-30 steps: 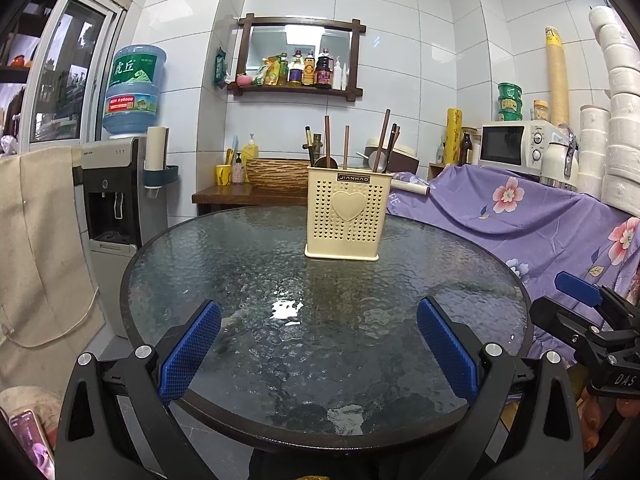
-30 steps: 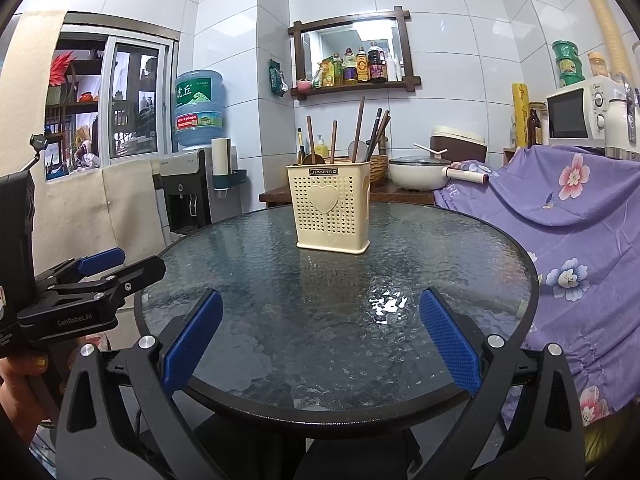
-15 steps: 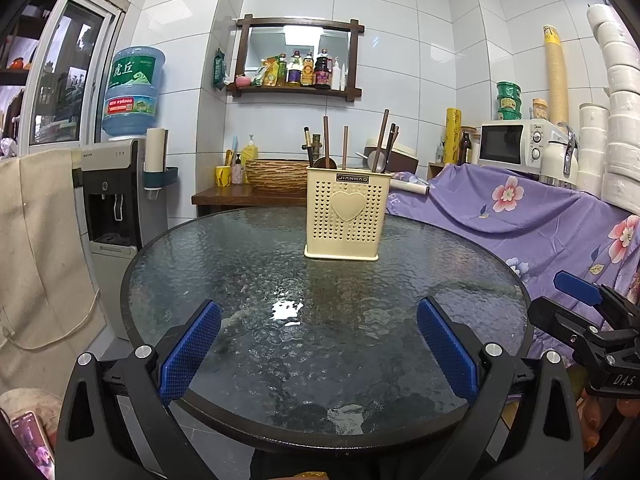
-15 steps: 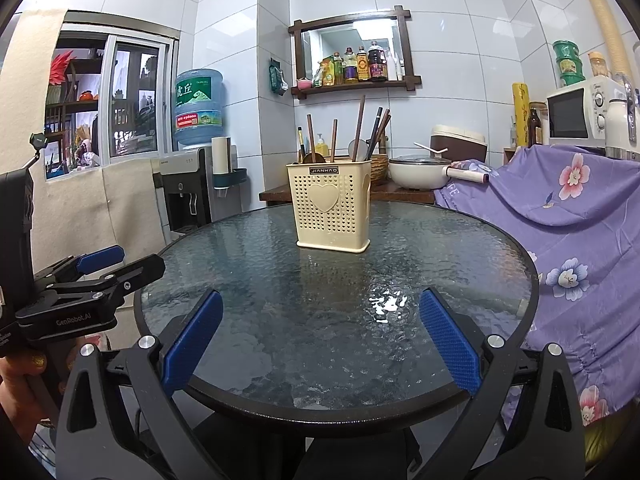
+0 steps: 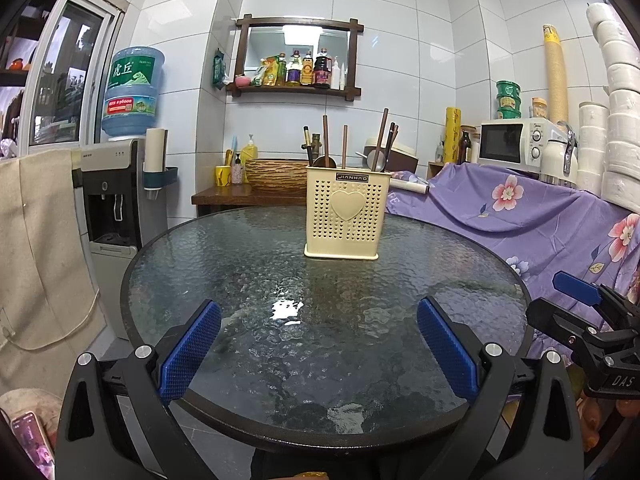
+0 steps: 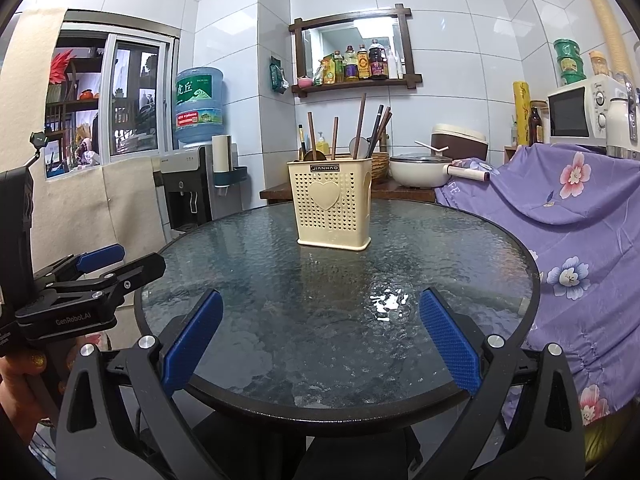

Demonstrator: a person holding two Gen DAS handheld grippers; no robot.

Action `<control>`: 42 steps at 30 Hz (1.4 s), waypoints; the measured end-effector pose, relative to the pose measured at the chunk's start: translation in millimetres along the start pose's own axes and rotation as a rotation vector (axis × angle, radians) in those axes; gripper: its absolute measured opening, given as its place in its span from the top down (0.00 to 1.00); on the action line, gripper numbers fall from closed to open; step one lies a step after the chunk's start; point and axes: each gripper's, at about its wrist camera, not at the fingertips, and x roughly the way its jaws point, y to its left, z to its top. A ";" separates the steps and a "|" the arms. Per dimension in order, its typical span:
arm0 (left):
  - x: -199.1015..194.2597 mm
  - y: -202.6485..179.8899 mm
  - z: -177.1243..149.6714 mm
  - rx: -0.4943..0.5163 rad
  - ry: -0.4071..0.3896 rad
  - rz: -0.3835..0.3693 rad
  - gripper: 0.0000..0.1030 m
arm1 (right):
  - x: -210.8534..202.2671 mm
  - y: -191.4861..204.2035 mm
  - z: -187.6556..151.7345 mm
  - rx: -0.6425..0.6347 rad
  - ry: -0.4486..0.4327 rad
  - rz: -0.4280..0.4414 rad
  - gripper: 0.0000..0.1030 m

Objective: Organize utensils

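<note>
A cream perforated utensil holder (image 5: 343,216) (image 6: 331,203) with a heart on its front stands upright toward the far side of the round glass table (image 5: 256,264) (image 6: 440,248). Chopsticks (image 5: 383,138) (image 6: 361,120) and spoons stick up out of it. My left gripper (image 5: 318,346) hangs open over the table's near edge, nothing between its blue pads. My right gripper (image 6: 320,340) is likewise open and empty at the near edge. Each gripper shows at the side of the other's view.
A water dispenser (image 5: 120,192) stands left of the table. Purple floral cloth (image 5: 520,216) covers furniture on the right, with a microwave (image 5: 516,146) above it. A wooden side table (image 6: 400,190) behind holds a pot and basket.
</note>
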 end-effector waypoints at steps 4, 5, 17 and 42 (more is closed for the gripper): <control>0.1 0.2 -0.1 -0.002 0.000 -0.002 0.06 | 0.2 -0.3 -0.3 -0.002 0.000 0.000 0.06; 0.0 0.5 0.0 -0.001 -0.001 -0.002 0.06 | 0.2 -0.1 -0.3 -0.001 0.000 0.000 0.06; -0.9 0.9 -0.3 0.002 -0.005 -0.003 0.06 | 0.3 0.1 -0.3 0.002 0.003 0.001 0.06; 1.8 0.2 0.2 0.005 0.016 -0.009 0.06 | 1.1 -1.8 -5.4 0.013 0.009 0.000 0.06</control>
